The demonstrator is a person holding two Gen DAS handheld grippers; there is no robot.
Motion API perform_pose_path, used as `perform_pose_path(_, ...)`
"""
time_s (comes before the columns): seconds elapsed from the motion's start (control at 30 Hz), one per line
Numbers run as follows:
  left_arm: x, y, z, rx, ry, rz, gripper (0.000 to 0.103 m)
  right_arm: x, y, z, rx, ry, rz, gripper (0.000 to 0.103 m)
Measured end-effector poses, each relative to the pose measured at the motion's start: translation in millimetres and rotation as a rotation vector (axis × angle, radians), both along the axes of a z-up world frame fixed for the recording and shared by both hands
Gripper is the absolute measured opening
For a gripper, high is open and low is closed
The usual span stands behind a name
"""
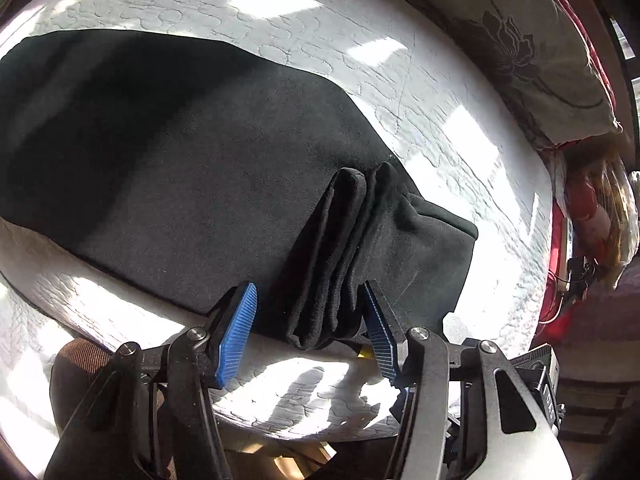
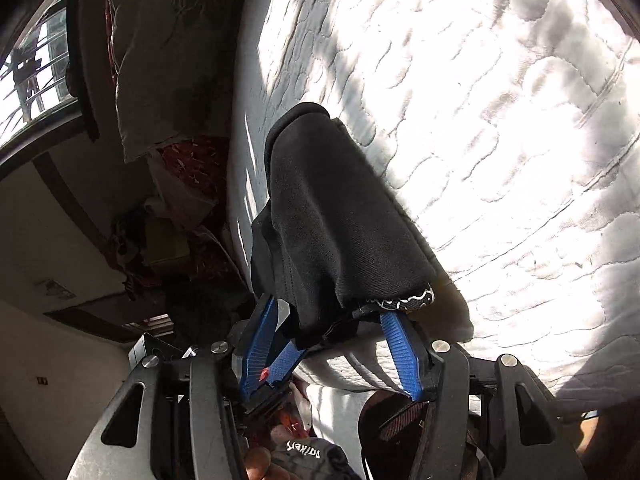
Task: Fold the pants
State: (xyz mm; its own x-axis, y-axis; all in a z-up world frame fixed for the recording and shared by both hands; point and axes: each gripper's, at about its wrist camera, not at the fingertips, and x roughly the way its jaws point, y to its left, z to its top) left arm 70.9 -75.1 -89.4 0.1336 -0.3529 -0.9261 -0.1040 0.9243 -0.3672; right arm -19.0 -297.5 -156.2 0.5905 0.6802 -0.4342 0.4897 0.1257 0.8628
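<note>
Closest in the left wrist view, the left gripper (image 1: 310, 332) points steeply down at the near edge of a bed, its blue pads (image 1: 236, 336) standing about half apart. A bunched fold of the black pants (image 1: 160, 168) sits between them, brushing the right-hand pad but clear of the other, so it is not pinched. Beyond the pads the pants lie spread flat on the white quilted mattress (image 1: 320, 40), running away to the left, with a folded end just right of the gripper near the mattress edge. Sunlit open mattress stretches behind and to the right of the cloth. At the far right rests a floral pillow (image 1: 532, 52) with a red border, and past the bed's side there is clutter. In the right wrist view, the right gripper (image 2: 332, 344) is tilted slightly downward and rolled sideways, its pads likewise about half apart. A thick wad of the pants drapes over and between the tips; whether it is pressed is unclear. A gloved hand (image 2: 304, 456) shows below the gripper. Beyond, bare bright mattress fills the right, and its edge runs up the middle beside the pillow.
</note>
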Motion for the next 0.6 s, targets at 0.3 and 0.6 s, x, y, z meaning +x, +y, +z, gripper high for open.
perform_pose_path(0.3, 2, -19, 15, 0.164, -0.132, -0.055, 0.036, -18, -21, -20, 0.073, 0.054, -0.187, 0.008)
perform_pose_path(0.6, 7, -24, 18, 0.128, -0.103, -0.151, 0.036, -19, -42, -27, 0.075, 0.05, -0.156, 0.014)
